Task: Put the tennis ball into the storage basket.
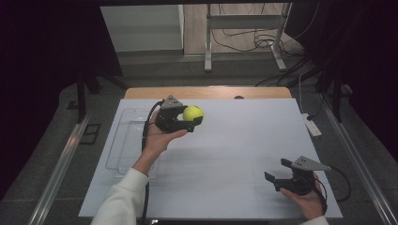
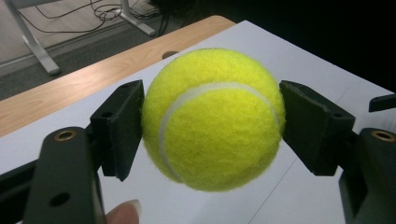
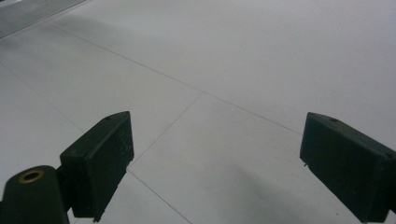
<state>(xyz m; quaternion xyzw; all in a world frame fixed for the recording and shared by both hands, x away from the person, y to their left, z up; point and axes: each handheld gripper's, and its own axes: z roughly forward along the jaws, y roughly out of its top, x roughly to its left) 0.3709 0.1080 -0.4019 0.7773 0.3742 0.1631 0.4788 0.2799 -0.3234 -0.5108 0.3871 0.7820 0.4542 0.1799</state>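
Clearly lifted off the white surface [image 1: 220, 154], the tennis ball [image 2: 212, 119] sits pinched between the 2 black fingers [image 2: 119, 128] of the left gripper [image 1: 187, 121], 1 pad pressing on each side of it. It is a bright yellow-green ball with a fuzzy felt nap, and 1 curved white seam sweeps across its front from the upper right round to the lower left. In the high view the ball [image 1: 193, 113] hangs in the air above the far-left part of the surface, just right of a clear plastic tray [image 1: 123, 140] lying there. A fingertip of the person shows at the bottom edge of the left gripper view. Well apart, at the near right of the surface, the right gripper [image 1: 277, 174] rests in the other hand with its fingers [image 3: 100, 161] spread wide and nothing between them.
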